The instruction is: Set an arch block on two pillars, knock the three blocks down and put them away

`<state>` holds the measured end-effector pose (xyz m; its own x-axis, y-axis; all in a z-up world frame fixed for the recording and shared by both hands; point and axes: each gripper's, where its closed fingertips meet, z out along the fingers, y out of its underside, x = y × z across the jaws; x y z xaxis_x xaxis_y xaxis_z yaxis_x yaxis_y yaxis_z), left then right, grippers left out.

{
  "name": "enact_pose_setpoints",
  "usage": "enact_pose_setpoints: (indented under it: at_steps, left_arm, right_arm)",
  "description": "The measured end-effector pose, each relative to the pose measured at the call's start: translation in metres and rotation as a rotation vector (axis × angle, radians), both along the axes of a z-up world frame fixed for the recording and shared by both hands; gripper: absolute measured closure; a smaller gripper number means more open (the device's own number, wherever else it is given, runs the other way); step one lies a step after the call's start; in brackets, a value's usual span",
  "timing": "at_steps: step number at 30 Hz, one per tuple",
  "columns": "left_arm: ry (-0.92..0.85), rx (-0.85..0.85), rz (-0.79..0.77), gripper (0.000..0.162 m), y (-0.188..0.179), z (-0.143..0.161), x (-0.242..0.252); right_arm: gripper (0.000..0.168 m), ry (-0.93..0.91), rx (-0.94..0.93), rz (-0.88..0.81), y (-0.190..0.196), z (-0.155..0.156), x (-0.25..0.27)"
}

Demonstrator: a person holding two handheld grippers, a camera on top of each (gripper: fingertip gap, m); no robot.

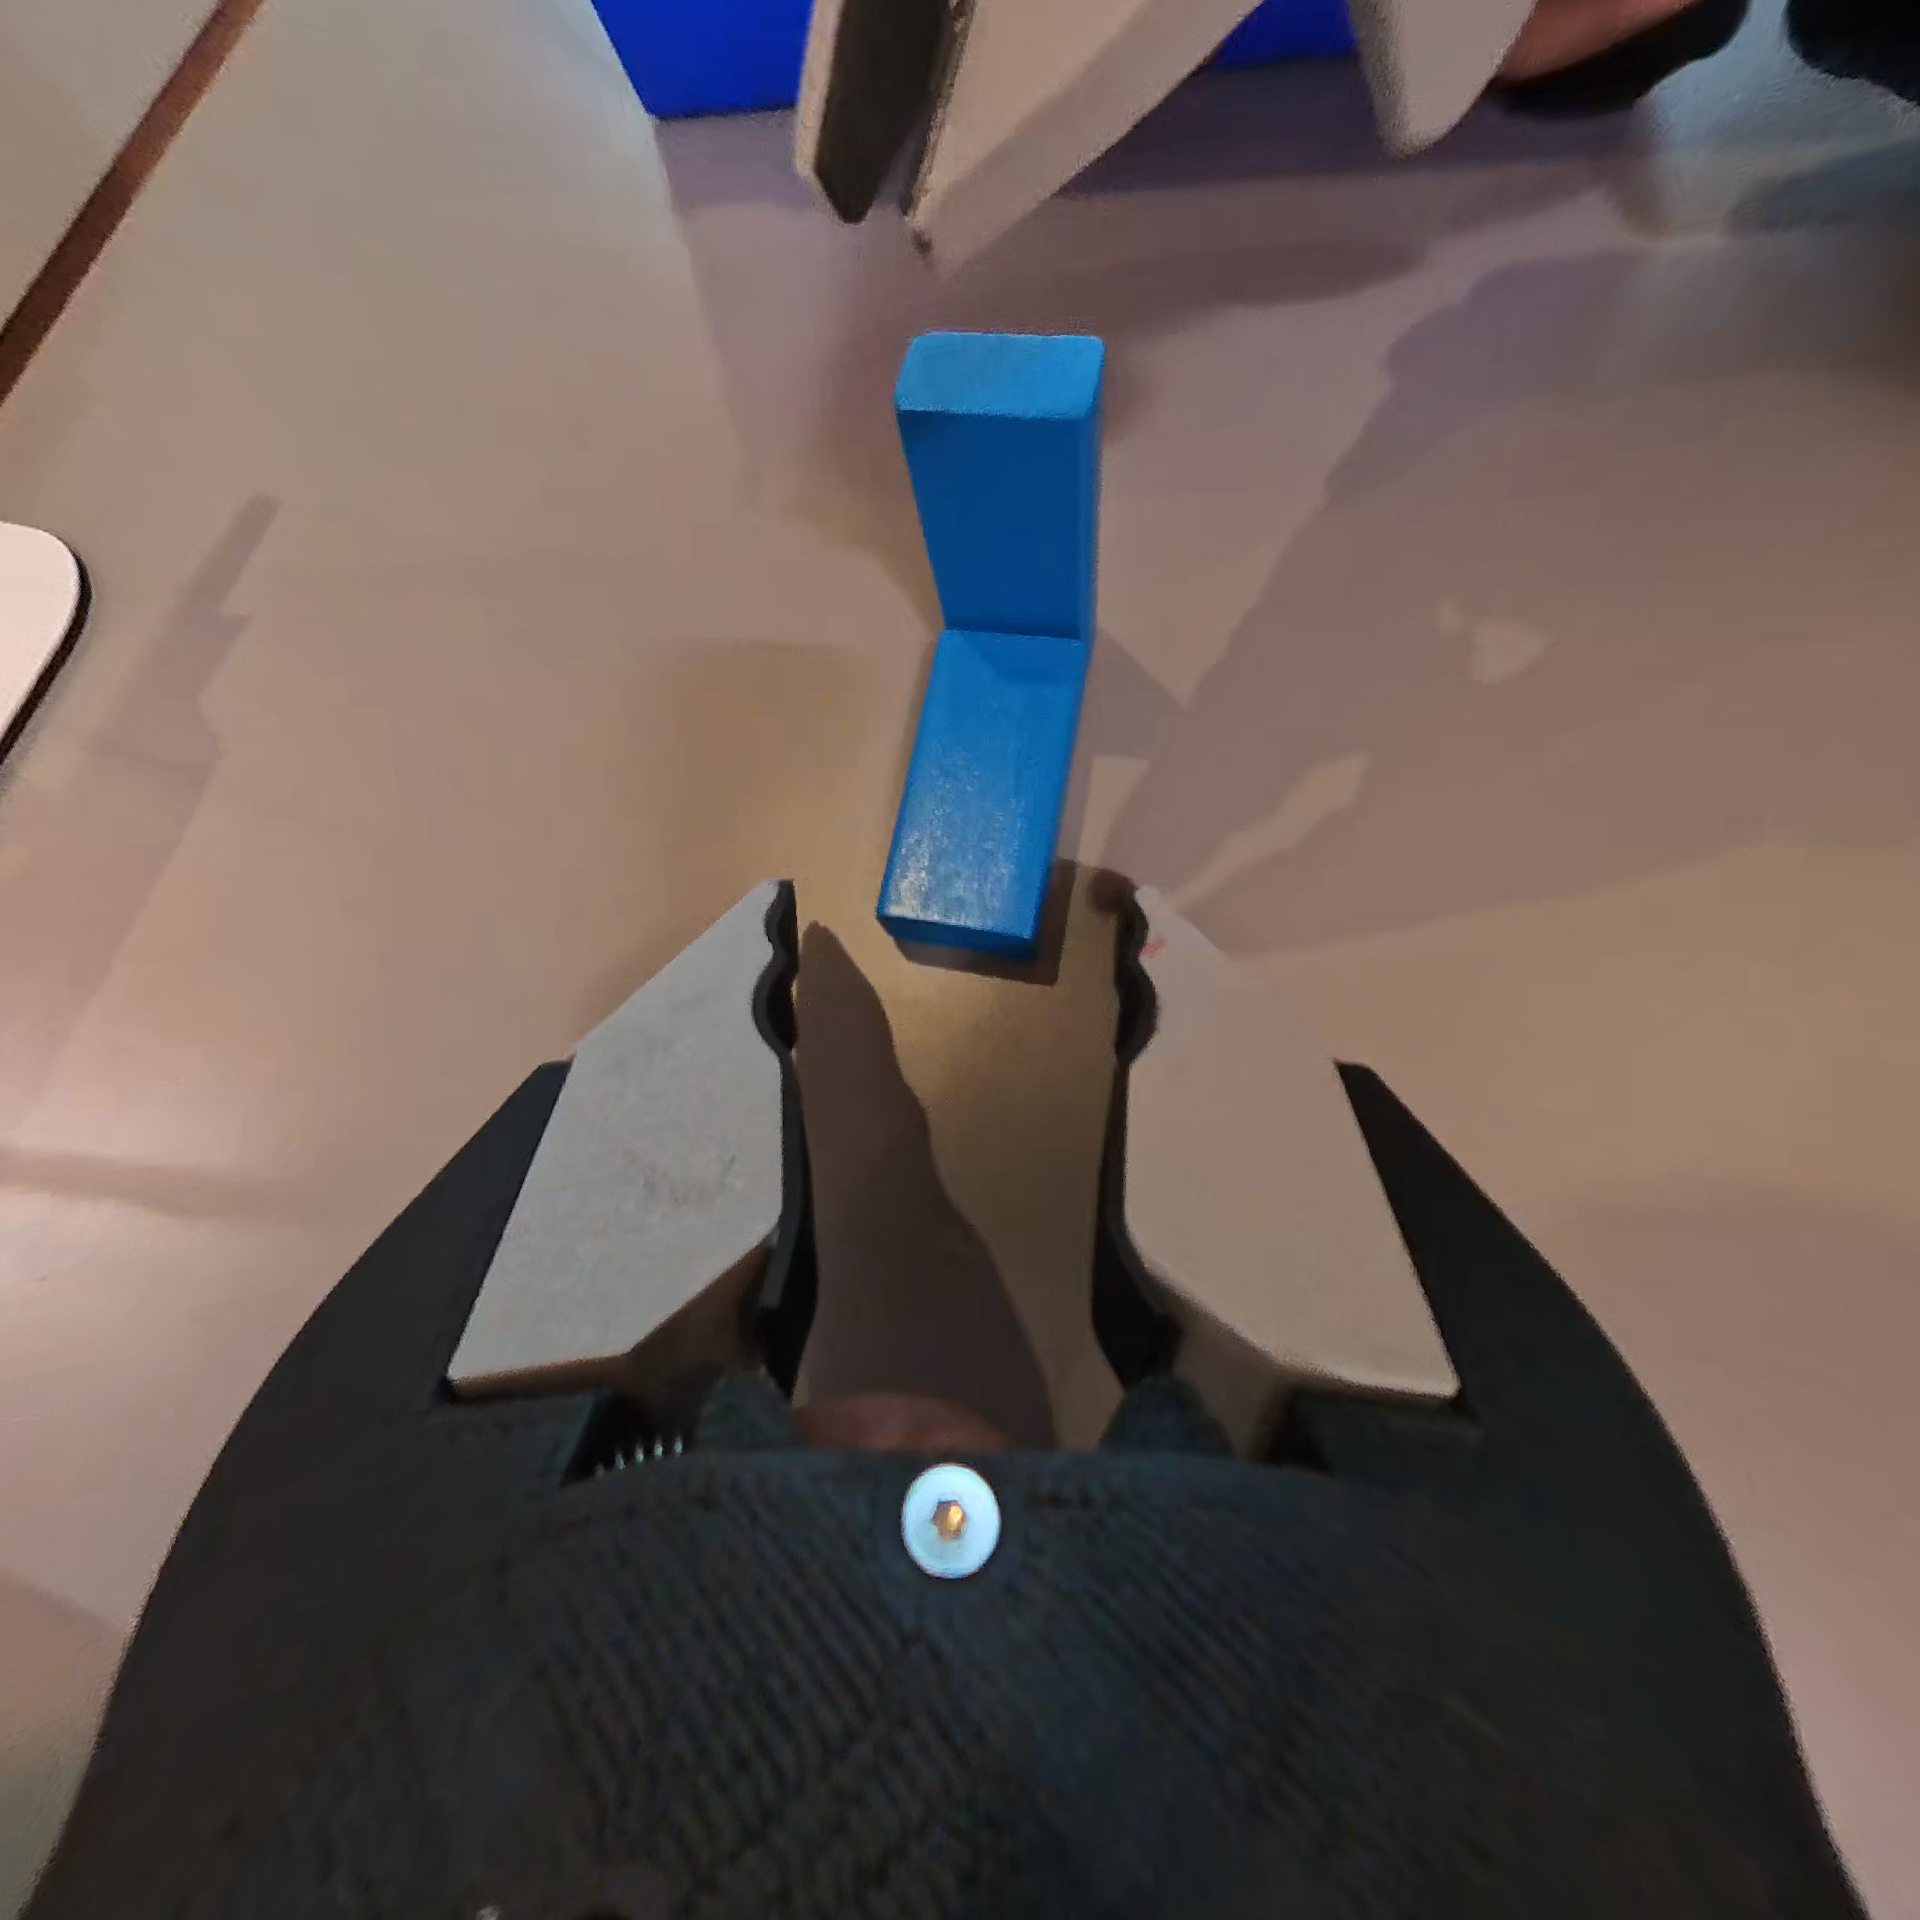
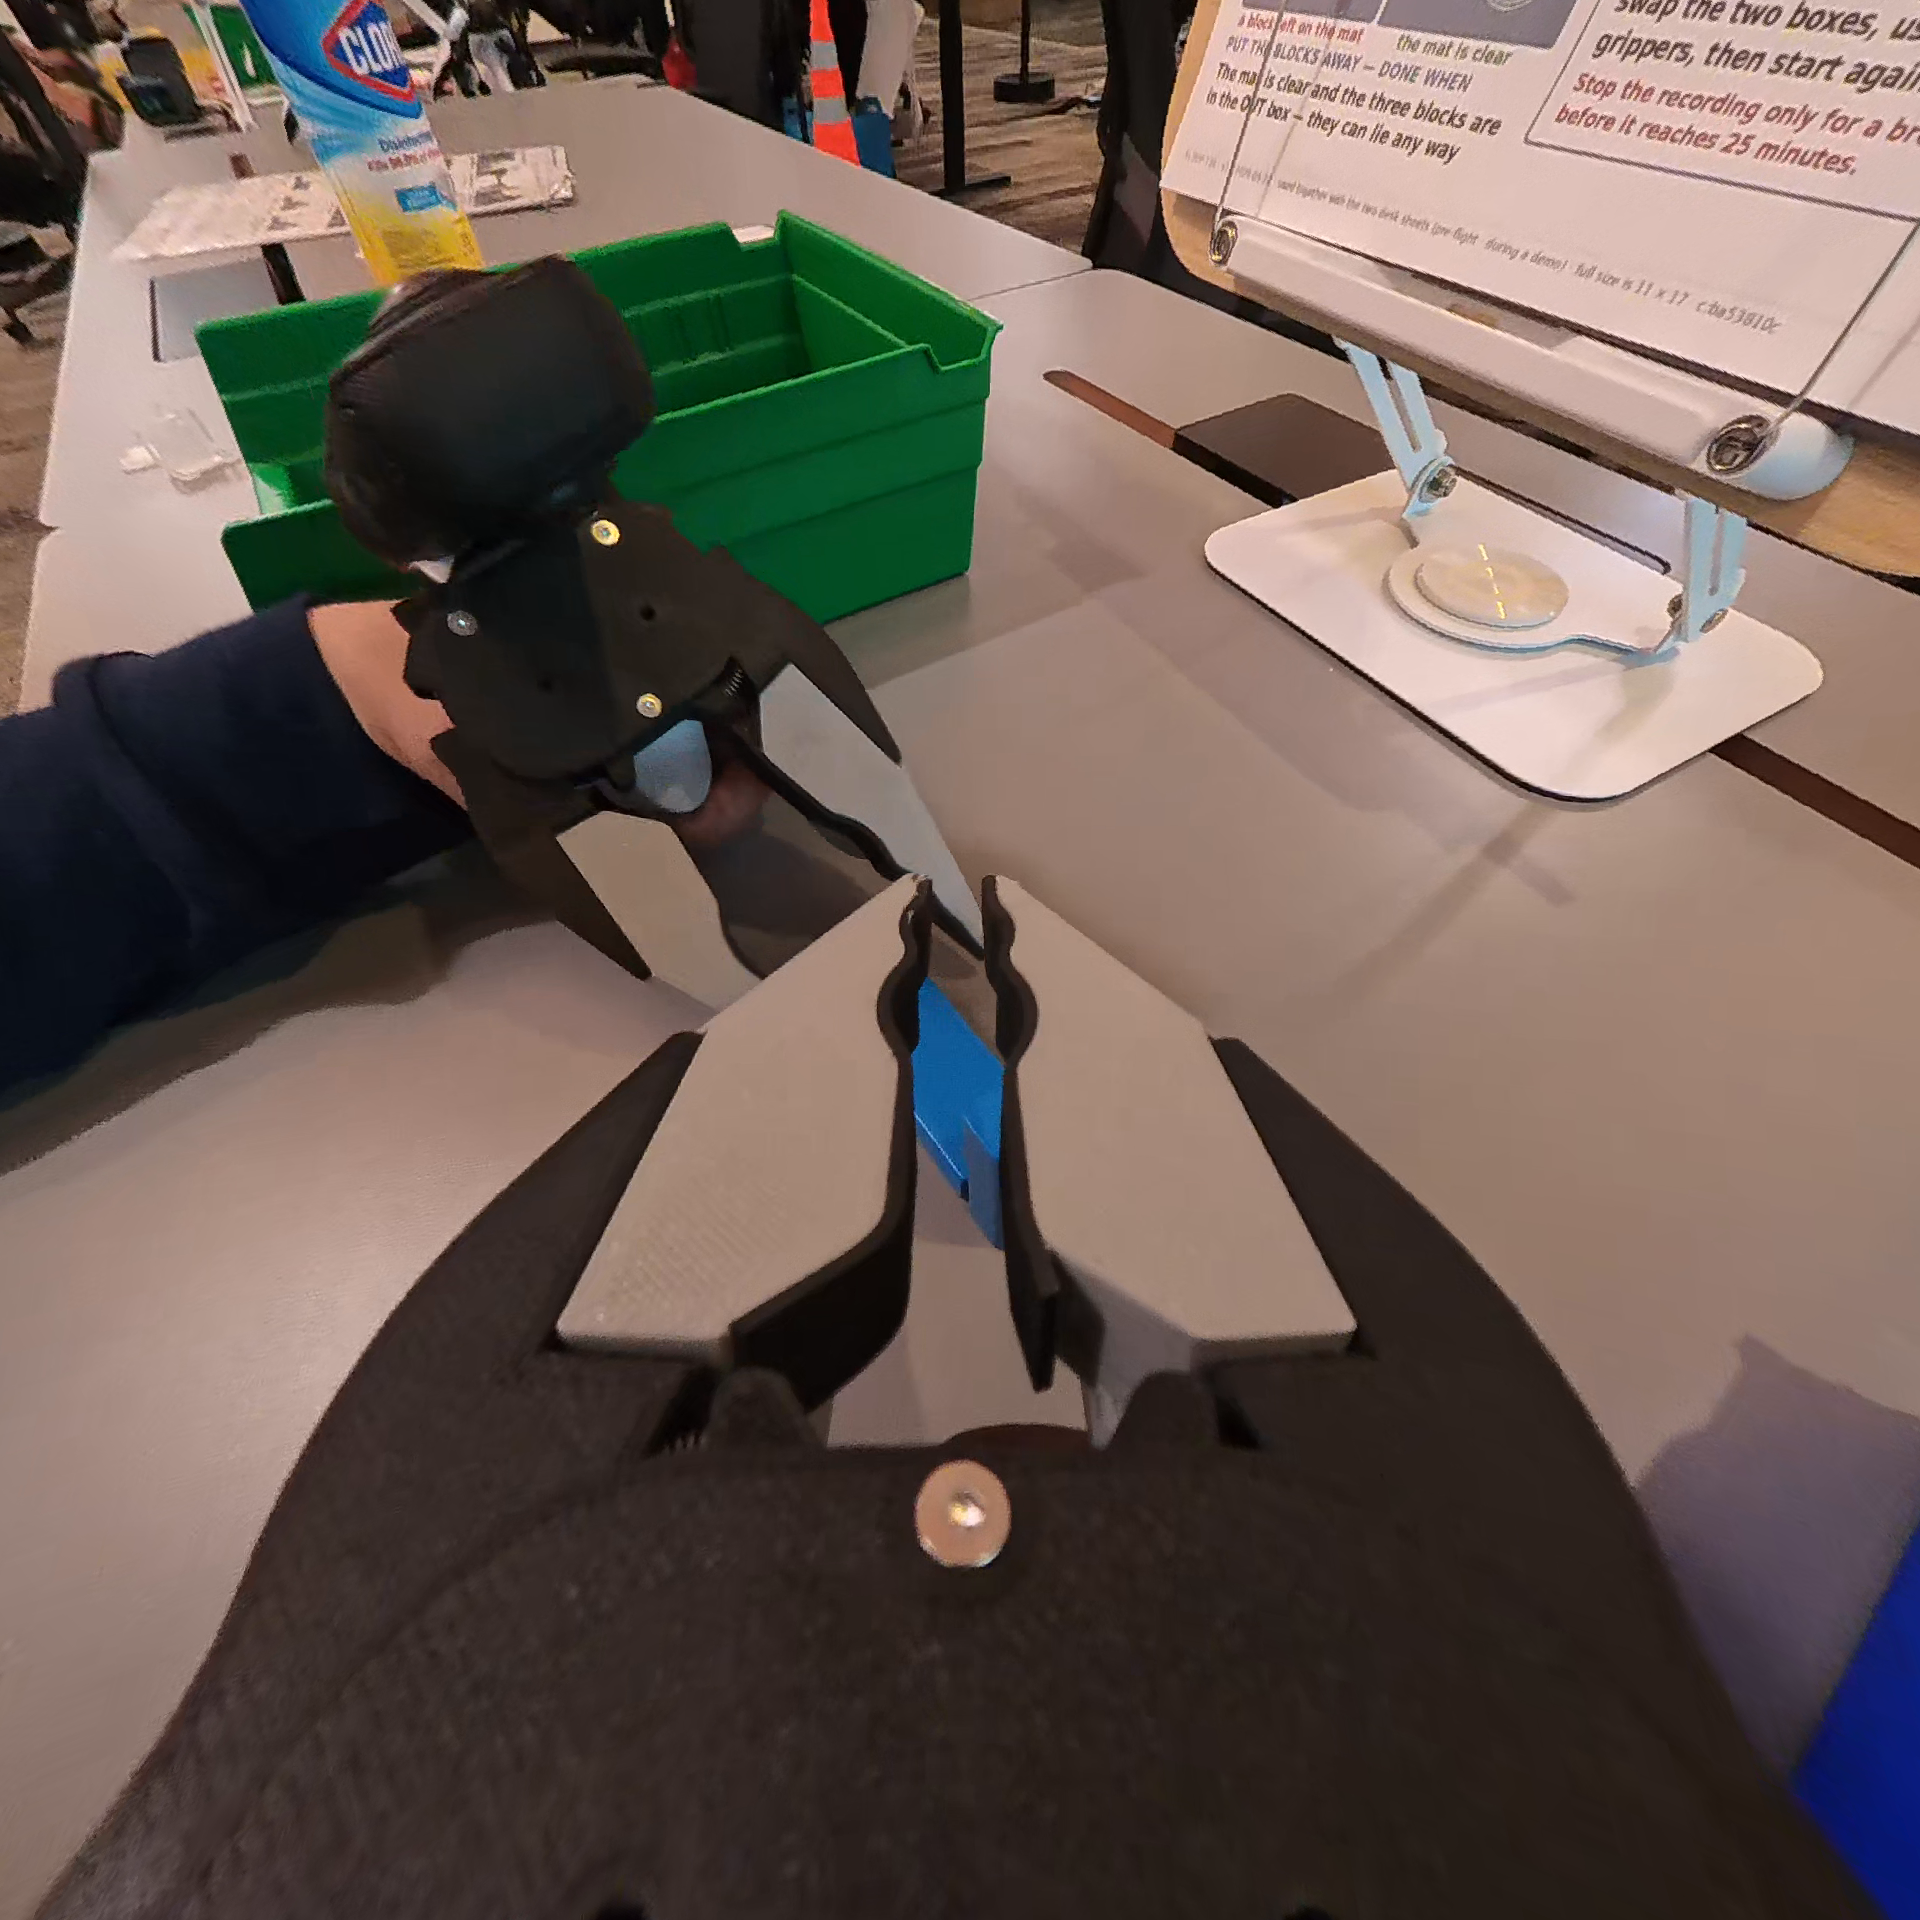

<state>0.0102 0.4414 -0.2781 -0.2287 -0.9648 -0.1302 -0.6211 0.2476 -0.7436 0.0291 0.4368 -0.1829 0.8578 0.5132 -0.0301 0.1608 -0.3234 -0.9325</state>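
A blue block (image 1: 997, 499) stands upright on the grey table. A second blue block (image 1: 982, 800) lies flat in front of it, touching its foot. My left gripper (image 1: 961, 914) is open and empty, with its tips just short of the lying block's near end. It also shows in the right wrist view (image 2: 800, 956), held by a hand. My right gripper (image 2: 953, 883) is almost shut, with a narrow gap and nothing in it. It hangs above and beyond the upright block (image 1: 888, 223). Blue block (image 2: 956, 1091) shows through that gap.
A green bin (image 2: 810, 416) stands behind the left gripper. A blue box (image 1: 707, 62) is at the far edge, and also at the right wrist view's lower right (image 2: 1870, 1714). A white stand (image 2: 1507, 644) holding an instruction sheet is at right. A wipes canister (image 2: 364, 135) stands behind the bin. One gripper's finger ends stand about 10 cm off the other's.
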Motion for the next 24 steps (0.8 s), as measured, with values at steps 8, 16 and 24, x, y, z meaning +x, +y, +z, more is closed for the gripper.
enact_pose_setpoints:
  at_steps: [8, 16, 24]
  left_arm:
    - [0.024, -0.051, -0.030, 0.132, -0.001, -0.002, -0.002]
    - [-0.052, -0.036, 0.020, 0.132, 0.015, 0.024, -0.011]
    - [0.035, -0.003, -0.027, 0.133, 0.005, 0.034, -0.015]
  right_arm:
    - [0.162, 0.000, 0.010, 0.011, -0.001, 0.003, -0.001]
    - [0.162, 0.043, 0.037, 0.018, -0.006, 0.016, 0.001]
    - [0.160, 0.047, 0.043, 0.029, -0.008, 0.020, -0.002]
